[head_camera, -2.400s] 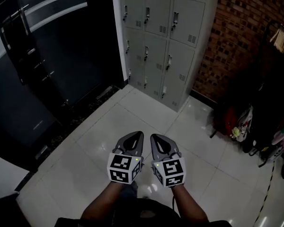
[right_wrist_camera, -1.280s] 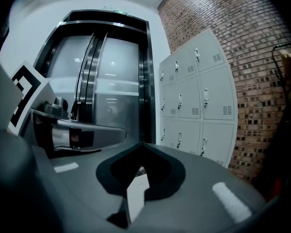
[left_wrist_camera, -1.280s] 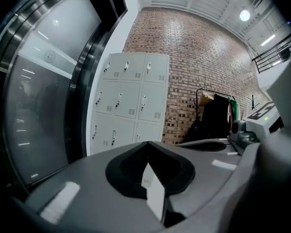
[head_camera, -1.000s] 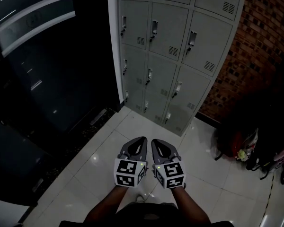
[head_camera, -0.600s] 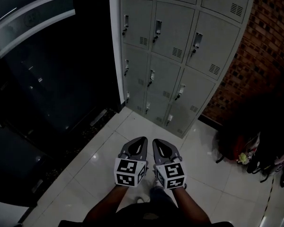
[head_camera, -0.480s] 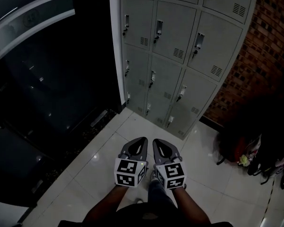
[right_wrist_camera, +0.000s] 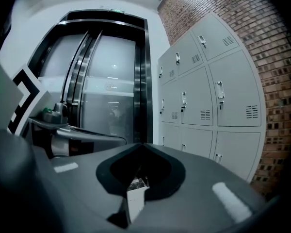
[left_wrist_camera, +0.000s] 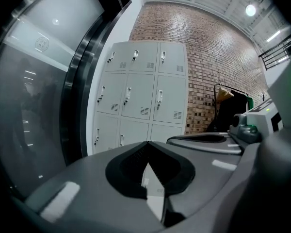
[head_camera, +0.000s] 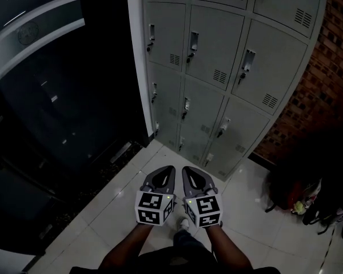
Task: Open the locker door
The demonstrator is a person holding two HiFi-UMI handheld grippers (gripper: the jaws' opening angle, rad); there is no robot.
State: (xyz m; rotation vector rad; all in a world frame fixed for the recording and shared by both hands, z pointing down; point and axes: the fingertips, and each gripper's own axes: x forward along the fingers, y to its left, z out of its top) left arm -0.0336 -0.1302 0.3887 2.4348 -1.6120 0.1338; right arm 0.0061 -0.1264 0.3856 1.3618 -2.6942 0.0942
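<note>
A grey metal locker bank [head_camera: 217,79] stands ahead, three columns wide, every door closed, each with a small latch handle [head_camera: 192,41]. My left gripper [head_camera: 167,170] and right gripper [head_camera: 188,170] hang side by side low in the head view, above the floor and short of the lockers. Both are shut with nothing between their jaws. The left gripper view shows the lockers [left_wrist_camera: 140,98] beyond my left gripper [left_wrist_camera: 148,142]. In the right gripper view the lockers [right_wrist_camera: 203,98] lie to the right of my right gripper [right_wrist_camera: 143,144].
A dark glass door [head_camera: 46,96] in a black frame fills the left. A brick wall [head_camera: 328,79] flanks the lockers on the right, with bags [head_camera: 300,193] on the floor below it. White glossy tiles [head_camera: 123,201] lie underfoot; a shoe [head_camera: 184,224] shows beneath the grippers.
The lockers have grown larger and nearer in the head view as the person walked toward them. Both grippers stayed shut, side by side.
</note>
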